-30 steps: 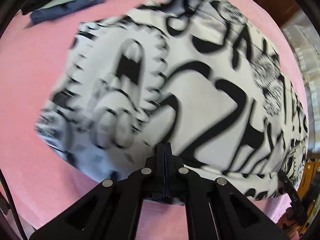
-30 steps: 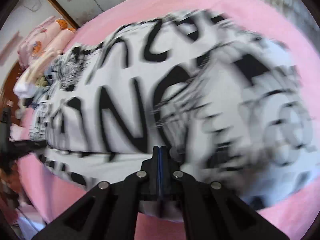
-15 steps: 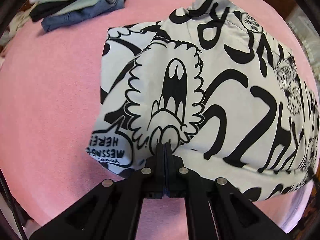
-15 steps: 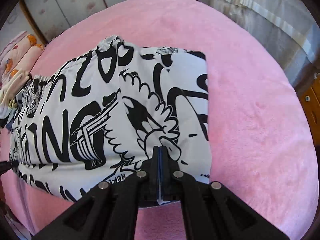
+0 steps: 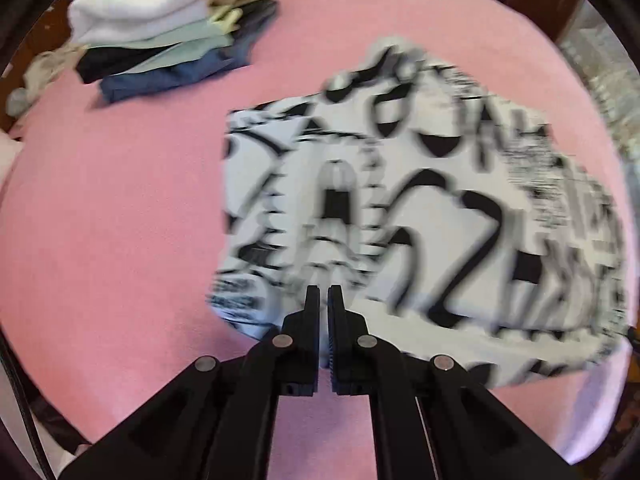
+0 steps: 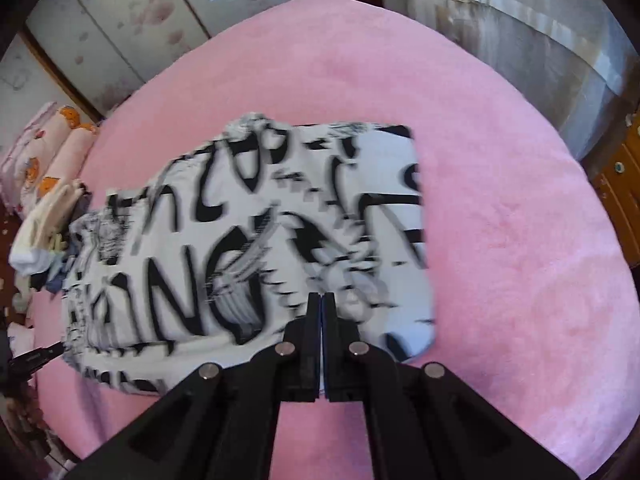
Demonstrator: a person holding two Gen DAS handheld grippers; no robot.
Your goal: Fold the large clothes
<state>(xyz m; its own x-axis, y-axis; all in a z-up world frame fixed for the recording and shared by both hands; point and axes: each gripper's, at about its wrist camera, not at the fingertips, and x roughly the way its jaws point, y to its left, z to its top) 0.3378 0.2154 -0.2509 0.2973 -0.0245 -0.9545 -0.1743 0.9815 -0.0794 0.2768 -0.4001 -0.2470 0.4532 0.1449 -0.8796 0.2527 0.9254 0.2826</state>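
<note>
White garment with black cartoon print [image 5: 420,216] lying folded on the pink blanket [image 5: 120,220], middle to right of the left view. Big letters "ING" readable at lower left in the right view [image 6: 240,240]; other writing too blurry. Left gripper [image 5: 324,294] pinched nearly closed, a thin slit showing, nothing inside. Right gripper [image 6: 322,300] clenched tight, empty. Only in the left view: stack of folded clothes [image 5: 168,28], upper left. Only in the right view: cupboard doors [image 6: 140,20] up top, curtain [image 6: 520,32] upper right.
</note>
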